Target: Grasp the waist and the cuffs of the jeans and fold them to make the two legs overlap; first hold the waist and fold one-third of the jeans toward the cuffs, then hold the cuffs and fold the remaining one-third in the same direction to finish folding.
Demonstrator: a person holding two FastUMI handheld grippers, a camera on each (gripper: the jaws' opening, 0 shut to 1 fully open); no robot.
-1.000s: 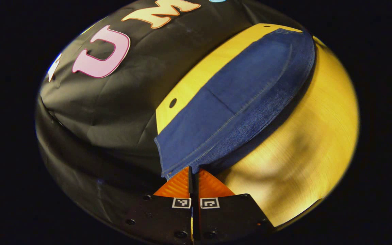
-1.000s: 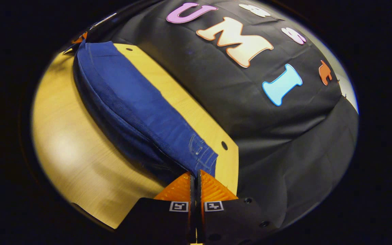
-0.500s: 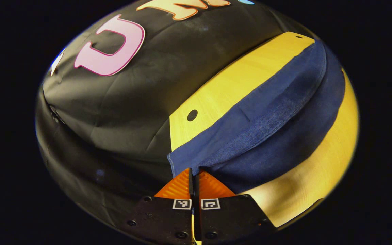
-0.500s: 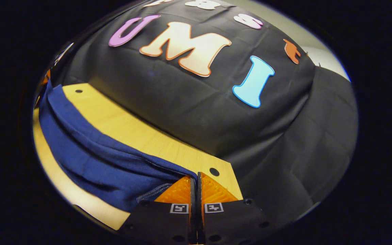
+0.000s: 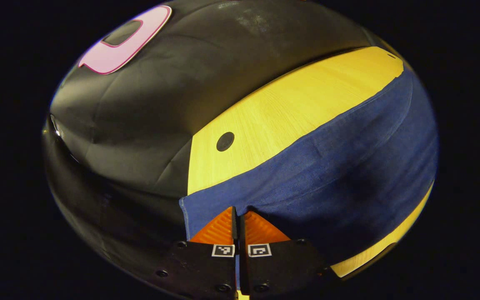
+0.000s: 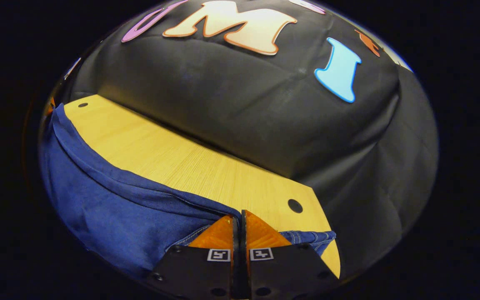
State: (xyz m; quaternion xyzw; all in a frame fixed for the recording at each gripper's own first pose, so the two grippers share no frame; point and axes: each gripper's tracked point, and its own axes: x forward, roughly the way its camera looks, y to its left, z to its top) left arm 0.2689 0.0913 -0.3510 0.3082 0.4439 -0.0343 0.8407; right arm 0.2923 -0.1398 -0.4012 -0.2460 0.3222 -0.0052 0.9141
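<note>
Left gripper (image 5: 236, 210): both fingers are pressed together with the edge of the jeans (image 5: 327, 175) clamped between them. In the left gripper view the denim starts at the fingertips and spreads ahead and to the right of the tool as one broad, sagging band. Its far edge runs diagonally up and to the right across the table (image 5: 290, 108). A strip of bare table lies ahead of that edge, and a thin strip of table also shows below the denim at the lower right. A round hole (image 5: 225, 141) in the table sits ahead of the tool, slightly left of the fingertips, apart from the denim. The booth wall (image 5: 148, 104) stands beyond and to the left of the table.

Right gripper (image 6: 237, 216): both fingers are pressed together on the jeans (image 6: 111, 208). In the right gripper view the denim spreads from the fingertips to the left of the tool, its far edge curving up toward the far left. A stitched piece of the jeans lies just right of the fingers, at the table's (image 6: 190, 166) near corner. A round hole (image 6: 295, 206) sits just ahead and to the right of the fingertips. The wall (image 6: 265, 108) rises beyond the table's far edge.
</note>
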